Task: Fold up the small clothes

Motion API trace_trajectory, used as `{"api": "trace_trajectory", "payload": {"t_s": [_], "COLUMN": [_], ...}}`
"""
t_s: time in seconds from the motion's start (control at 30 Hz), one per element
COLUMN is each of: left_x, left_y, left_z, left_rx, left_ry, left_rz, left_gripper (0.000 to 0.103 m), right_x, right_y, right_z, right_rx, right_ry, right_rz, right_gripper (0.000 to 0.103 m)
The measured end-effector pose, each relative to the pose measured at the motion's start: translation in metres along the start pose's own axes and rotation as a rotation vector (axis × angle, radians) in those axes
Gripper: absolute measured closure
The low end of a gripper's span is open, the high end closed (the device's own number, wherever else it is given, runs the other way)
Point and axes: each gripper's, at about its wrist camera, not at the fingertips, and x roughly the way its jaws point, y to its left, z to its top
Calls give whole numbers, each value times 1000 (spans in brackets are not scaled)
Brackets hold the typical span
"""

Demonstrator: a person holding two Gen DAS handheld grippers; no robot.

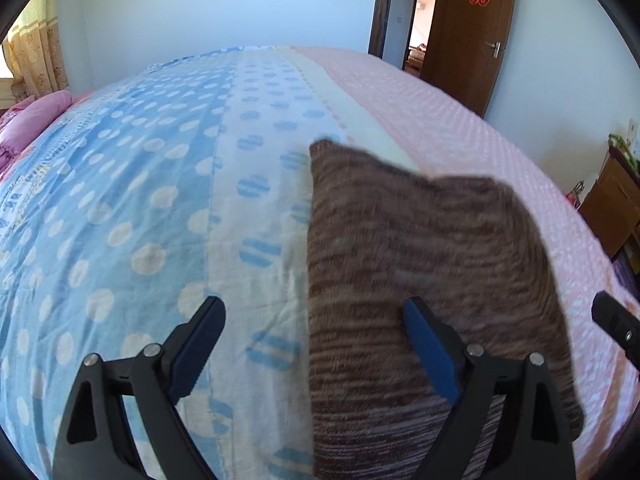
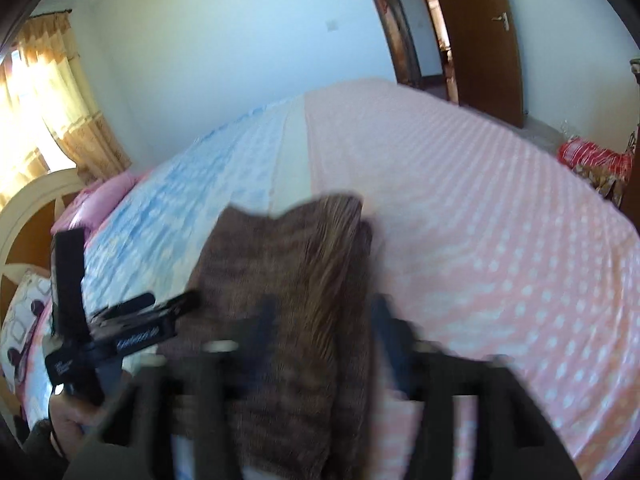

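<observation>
A brown striped knitted garment [image 1: 420, 248] lies folded on the bed, across the seam between the blue and pink covers. My left gripper [image 1: 314, 312] is open above the garment's near left edge, with one finger over the blue cover and the other over the knit. In the right wrist view the garment [image 2: 288, 272] runs up the middle, a folded layer along its right side. My right gripper [image 2: 324, 320] is blurred, its jaws standing apart on either side of the garment's near part. The left gripper [image 2: 168, 304] shows at the left, held by a hand.
The bed carries a blue dotted cover [image 1: 132, 208] and a pink dotted cover [image 2: 500, 220]. Pink pillows [image 1: 36, 116] and a headboard [image 2: 24, 208] lie at the left. A wooden cabinet [image 1: 612, 208], a red cloth [image 2: 592, 156] and a brown door [image 1: 472, 28] stand beyond.
</observation>
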Motion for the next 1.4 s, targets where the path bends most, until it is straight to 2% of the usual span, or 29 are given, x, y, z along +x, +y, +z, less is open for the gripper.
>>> {"api": "trace_trajectory", "payload": {"t_s": [0.1, 0.13, 0.17, 0.2, 0.23, 0.3, 0.33, 0.4, 0.47, 0.57, 0.63, 0.7, 0.77, 0.9, 0.93, 1.0, 1.03, 1.07, 1.13, 1.2, 1.3, 1.4], "left_x": [-3, 0, 5, 11, 20, 40, 49, 59, 60, 62, 64, 66, 68, 67, 66, 65, 65, 64, 62, 59, 49, 39], "left_y": [-13, -19, -23, -26, -27, -20, -13, 6, 19, 20, 12, 12, 16, 19, 19, 19, 19, 20, 19, 15, 4, -2], "left_z": [22, 29, 34, 38, 41, 40, 37, 29, 28, 26, 28, 28, 28, 27, 26, 25, 25, 24, 22, 18, 10, 9], "left_rx": [4, 9, 13, 8, -7, -44, -74, -165, -232, -251, -219, -214, -230, -238, -239, -243, -247, -249, -241, -208, -102, -78], "left_ry": [-43, -50, -54, -57, -54, -26, 1, 15, 21, 15, 16, 20, 24, 19, 18, 13, 11, 9, 15, 29, 58, 69], "left_rz": [-19, -7, 0, 14, 35, 92, 112, 49, 24, 40, 69, 65, 40, 22, 20, 13, 7, 2, -3, 1, 7, 25], "left_gripper": [11, 11, 11, 11, 11, 11, 10, 8, 4, 0, 0, 0, 0, 0, 0, 0, 0, 0, 0, 0, 0, 0], "right_x": [21, 33, 47, 63, 80, 110, 118, 132, 140, 159, 168, 162, 144, 71, 56, 37, 33, 31, 36, 40, 35, 38], "right_y": [-3, -2, -1, 0, 0, -5, -6, 0, 10, 5, -4, -8, -17, -38, -38, -37, -36, -36, -37, -39, -30, -28], "right_z": [32, 42, 50, 56, 59, 57, 56, 50, 50, 55, 64, 67, 66, 50, 42, 25, 15, 5, -5, -2, 0, -1], "right_rx": [8, 2, -17, -37, -43, -26, -20, -66, -165, -180, -135, -117, -80, 80, 99, 130, 147, 161, 207, 224, 163, 158], "right_ry": [-1, 15, 39, 73, 107, 175, 198, 204, 164, 145, 157, 162, 154, 44, 26, -12, -33, -51, -32, -9, -26, -14], "right_rz": [11, 0, -18, -41, -67, -48, -40, -36, -82, -107, -88, -62, -54, -12, 10, 48, 55, 53, 52, 125, 118, 120], "right_gripper": [25, 28, 44, 54, 71, 81, 91, 93, 94, 94, 94, 93, 83, 80, 77, 58, 43, 40, 40, 40, 40, 40]}}
